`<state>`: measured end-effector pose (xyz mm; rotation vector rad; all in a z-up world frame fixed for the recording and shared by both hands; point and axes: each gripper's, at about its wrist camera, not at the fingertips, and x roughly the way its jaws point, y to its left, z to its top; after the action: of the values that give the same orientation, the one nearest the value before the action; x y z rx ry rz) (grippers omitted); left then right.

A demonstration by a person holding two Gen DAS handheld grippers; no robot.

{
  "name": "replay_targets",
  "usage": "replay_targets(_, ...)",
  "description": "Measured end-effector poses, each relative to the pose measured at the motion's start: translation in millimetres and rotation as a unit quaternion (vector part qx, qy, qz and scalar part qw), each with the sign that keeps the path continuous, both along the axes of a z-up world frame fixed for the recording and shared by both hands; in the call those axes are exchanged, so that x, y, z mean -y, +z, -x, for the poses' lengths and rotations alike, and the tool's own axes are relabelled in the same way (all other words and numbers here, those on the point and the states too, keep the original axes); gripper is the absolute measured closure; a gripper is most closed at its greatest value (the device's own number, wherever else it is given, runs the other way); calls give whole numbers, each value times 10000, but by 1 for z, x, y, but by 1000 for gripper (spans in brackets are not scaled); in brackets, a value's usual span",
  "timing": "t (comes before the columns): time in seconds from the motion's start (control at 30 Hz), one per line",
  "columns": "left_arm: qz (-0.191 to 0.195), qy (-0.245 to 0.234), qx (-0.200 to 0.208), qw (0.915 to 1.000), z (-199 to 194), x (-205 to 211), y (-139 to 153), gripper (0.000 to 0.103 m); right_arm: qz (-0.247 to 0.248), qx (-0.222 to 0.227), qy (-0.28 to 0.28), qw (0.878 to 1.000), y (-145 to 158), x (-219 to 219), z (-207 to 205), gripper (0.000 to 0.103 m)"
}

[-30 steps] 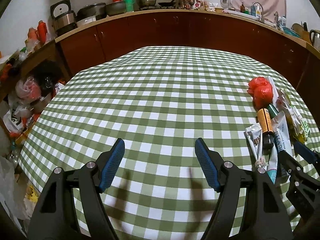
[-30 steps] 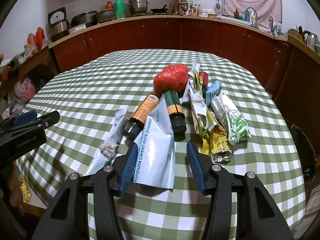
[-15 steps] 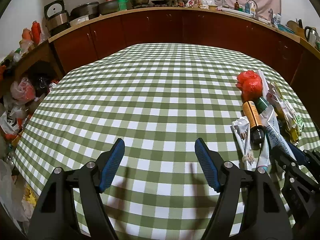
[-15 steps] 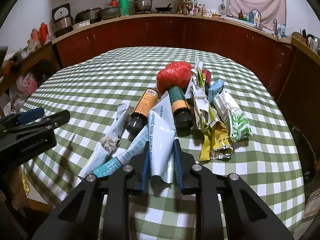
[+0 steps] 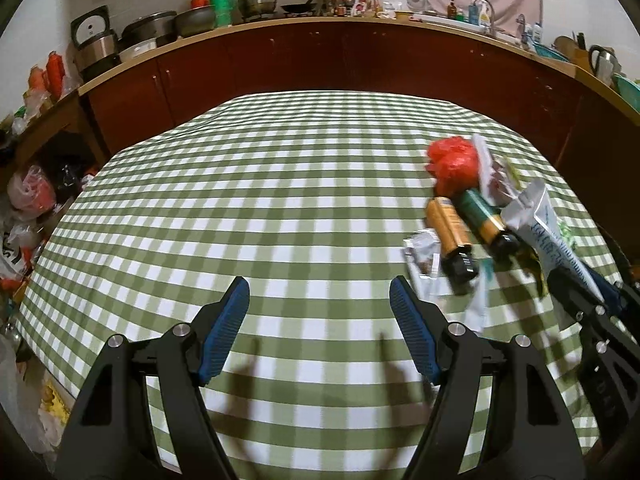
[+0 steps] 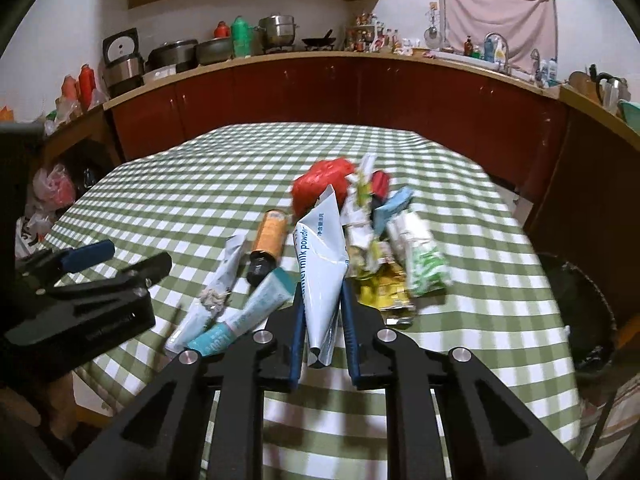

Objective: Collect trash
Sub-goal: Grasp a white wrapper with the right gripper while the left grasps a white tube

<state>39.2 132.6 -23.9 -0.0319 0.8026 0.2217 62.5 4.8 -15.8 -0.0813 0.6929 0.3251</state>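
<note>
At the near right edge of the checked surface (image 6: 460, 320), the right tool (image 6: 322, 316) is clamped on the lower end of a white milk powder sachet (image 6: 322, 256), which tilts up clear of the trash pile (image 6: 384, 240). The sachet looks empty, light and limp; thin film may slip, so a grip across a flattened end, as here, seems soundest. The orange bottle (image 6: 269, 240) beside it is rigid and better taken at mid-body. The left tool (image 5: 320, 328) stands wide and empty over bare cloth.
</note>
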Motion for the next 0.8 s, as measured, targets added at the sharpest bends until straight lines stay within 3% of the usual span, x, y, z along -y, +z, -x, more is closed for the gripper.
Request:
replay_targets(0.43,58,-311,-162,9994,-11,33,-15,34,207,187,-617,9977,1,64,-1,85)
replay_targets(0.6,125,-455,-233,9986,-14,37,-19,49,312,180,-771,9964,-3,85,-3,85)
replay_targets(0.8,109,-825,-253,9962,-12,48,-22,76,298,174,-849,9958,-5,94,-4,85)
